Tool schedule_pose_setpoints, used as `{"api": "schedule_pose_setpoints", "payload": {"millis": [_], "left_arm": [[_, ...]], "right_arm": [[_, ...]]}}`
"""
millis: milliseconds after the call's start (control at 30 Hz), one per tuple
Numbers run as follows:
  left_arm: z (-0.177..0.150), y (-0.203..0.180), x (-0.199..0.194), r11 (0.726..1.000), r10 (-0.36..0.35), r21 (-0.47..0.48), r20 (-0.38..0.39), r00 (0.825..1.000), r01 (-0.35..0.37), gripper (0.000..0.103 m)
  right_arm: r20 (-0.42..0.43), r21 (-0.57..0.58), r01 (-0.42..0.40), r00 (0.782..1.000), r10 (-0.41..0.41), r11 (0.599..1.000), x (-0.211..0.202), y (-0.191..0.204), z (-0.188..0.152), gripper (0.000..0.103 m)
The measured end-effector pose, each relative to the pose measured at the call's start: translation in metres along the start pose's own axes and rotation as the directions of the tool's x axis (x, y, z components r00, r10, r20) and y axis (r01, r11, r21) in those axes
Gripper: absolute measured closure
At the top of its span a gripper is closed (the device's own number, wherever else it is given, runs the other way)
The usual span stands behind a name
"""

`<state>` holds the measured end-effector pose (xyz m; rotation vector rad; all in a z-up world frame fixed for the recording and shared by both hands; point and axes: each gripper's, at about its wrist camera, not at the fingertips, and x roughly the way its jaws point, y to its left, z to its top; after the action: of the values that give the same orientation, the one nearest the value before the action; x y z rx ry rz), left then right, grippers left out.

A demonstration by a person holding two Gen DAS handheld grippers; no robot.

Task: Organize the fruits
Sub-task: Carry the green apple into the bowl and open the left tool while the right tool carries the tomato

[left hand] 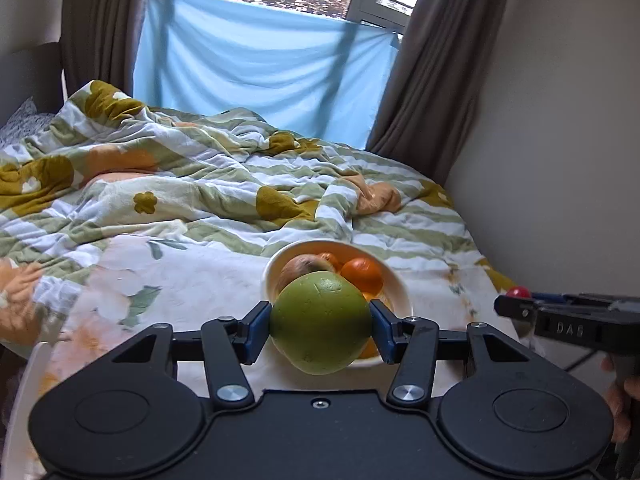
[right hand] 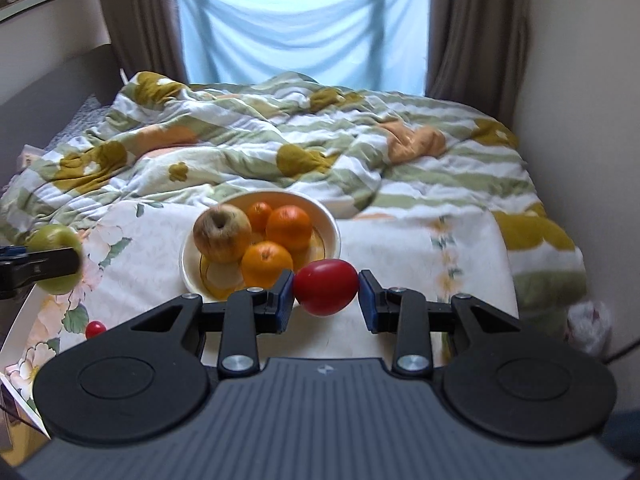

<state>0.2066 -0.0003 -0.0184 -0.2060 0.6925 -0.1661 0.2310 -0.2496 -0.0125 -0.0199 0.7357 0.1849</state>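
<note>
My left gripper (left hand: 320, 326) is shut on a large green apple (left hand: 320, 322) and holds it just in front of the cream bowl (left hand: 396, 280). My right gripper (right hand: 326, 294) is shut on a red tomato-like fruit (right hand: 326, 286) to the right of the bowl (right hand: 332, 224). The bowl holds a brownish apple (right hand: 222, 232) and three oranges (right hand: 288, 226). The right gripper also shows in the left wrist view (left hand: 516, 304), and the green apple shows at the left of the right wrist view (right hand: 54, 240).
The bowl rests on a floral cloth (right hand: 400, 248) over a bed with a rumpled striped duvet (right hand: 280, 140). A small red fruit (right hand: 95, 329) lies on the cloth at the front left. A wall (right hand: 580, 120) runs along the right; curtains and a blue sheet (right hand: 304, 24) hang behind.
</note>
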Motion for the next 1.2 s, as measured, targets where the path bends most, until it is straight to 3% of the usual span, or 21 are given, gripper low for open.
{"api": "schedule_pose_setpoints", "payload": {"millis": [267, 567, 967, 1000, 1067, 1133, 1200], "left_arm": [[0.001, -0.023, 0.057, 0.997, 0.068, -0.029, -0.030, 0.997, -0.069, 0.046], [-0.014, -0.028, 0.118, 0.989, 0.135, -0.043, -0.118, 0.984, -0.141, 0.046], [-0.022, -0.028, 0.149, 0.981, 0.177, -0.041, -0.181, 0.967, -0.187, 0.045], [-0.022, -0.029, 0.148, 0.981, 0.182, -0.036, -0.170, 0.968, -0.191, 0.044], [-0.021, -0.034, 0.146, 0.978, 0.207, -0.003, -0.146, 0.967, -0.210, 0.014], [-0.020, -0.036, 0.142, 0.973, 0.232, 0.013, -0.117, 0.966, -0.232, 0.005], [-0.018, -0.035, 0.137, 0.973, 0.231, 0.013, -0.114, 0.966, -0.231, 0.005]], "right_arm": [[-0.022, -0.058, -0.089, 0.996, 0.088, 0.994, 0.040, -0.022, 0.021, 0.053], [-0.083, -0.098, -0.169, 0.983, 0.162, 0.981, 0.092, -0.035, 0.030, 0.053], [-0.135, -0.102, -0.221, 0.969, 0.207, 0.970, 0.137, -0.045, 0.029, 0.053], [-0.135, -0.105, -0.222, 0.969, 0.207, 0.969, 0.138, -0.045, 0.029, 0.053], [-0.135, -0.104, -0.222, 0.969, 0.207, 0.970, 0.139, -0.045, 0.029, 0.053], [-0.135, -0.102, -0.222, 0.969, 0.208, 0.970, 0.139, -0.045, 0.030, 0.053], [-0.136, -0.098, -0.223, 0.969, 0.208, 0.970, 0.140, -0.045, 0.031, 0.053]]}}
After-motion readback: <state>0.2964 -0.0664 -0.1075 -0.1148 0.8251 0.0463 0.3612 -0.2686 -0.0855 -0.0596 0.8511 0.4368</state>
